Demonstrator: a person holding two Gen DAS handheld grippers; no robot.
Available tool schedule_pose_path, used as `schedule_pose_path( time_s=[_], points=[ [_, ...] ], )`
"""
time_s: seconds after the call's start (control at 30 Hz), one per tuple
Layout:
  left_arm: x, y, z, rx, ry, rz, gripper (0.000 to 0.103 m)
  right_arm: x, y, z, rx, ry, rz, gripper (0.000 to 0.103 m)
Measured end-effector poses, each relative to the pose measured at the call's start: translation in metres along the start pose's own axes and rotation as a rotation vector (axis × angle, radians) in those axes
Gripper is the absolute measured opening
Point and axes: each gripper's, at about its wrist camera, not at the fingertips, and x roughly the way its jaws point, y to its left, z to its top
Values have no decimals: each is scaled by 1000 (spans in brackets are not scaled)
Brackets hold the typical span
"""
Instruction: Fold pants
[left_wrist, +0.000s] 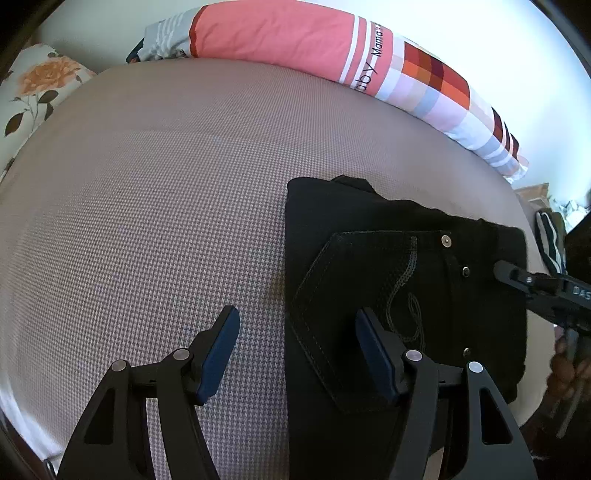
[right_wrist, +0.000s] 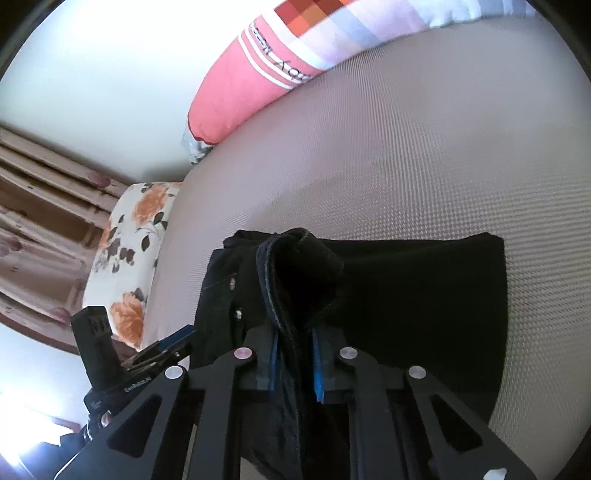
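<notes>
Pants (left_wrist: 388, 258) folded on bed (left_wrist: 147, 221) | step: edge lift for next fold | right hand-held gripper (right_wrist: 295, 354) angled down, pinching waistband | left hand-held gripper (left_wrist: 295, 350) spread, straddling left edge, holding nothing | next: carry edge across, judging by layout

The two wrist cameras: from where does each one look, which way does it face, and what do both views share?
Left wrist: sits on the left gripper, tilted down at the houndstooth-patterned bed sheet and folded black denim pants; its blue-padded fingers stand open over the pants' edge.
Right wrist: sits on the right gripper, facing down across the bed; its fingers are shut on a raised fold of the pants.
Shared: pants, sheet, pink patchwork bolster pillow, floral pillow, and each other's gripper.
</notes>
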Motion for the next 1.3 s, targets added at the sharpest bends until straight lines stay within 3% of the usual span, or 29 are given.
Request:
schedule_pose_path(
  time_s=[0.33,0.57,0.7,0.87,0.97,1.2,1.3],
  points=[
    [-6,-11,5,54,-28,-12,66,-49,29,-10,-2,-67,-41,11],
    [-5,-33,13,121,-46,-18,66,-65,-26,-20,125,-124,-105,11],
    [6,-43,14,162,-42,-1,66,-47,-54,-28,122,-101,-222,15],
    [31,-46,9,198,-3,60,66,-42,-62,-27,124,-103,-234,21],
    [27,-48,9,211,-7,67,66,-47,-55,-30,108,-93,-272,24],
    [14,-45,-9,214,38,14,66,-68,-37,-64,94,-66,-311,24],
    [9,-49,-21,234,38,6,66,-78,-34,-81,111,-57,-289,18]
  ],
)
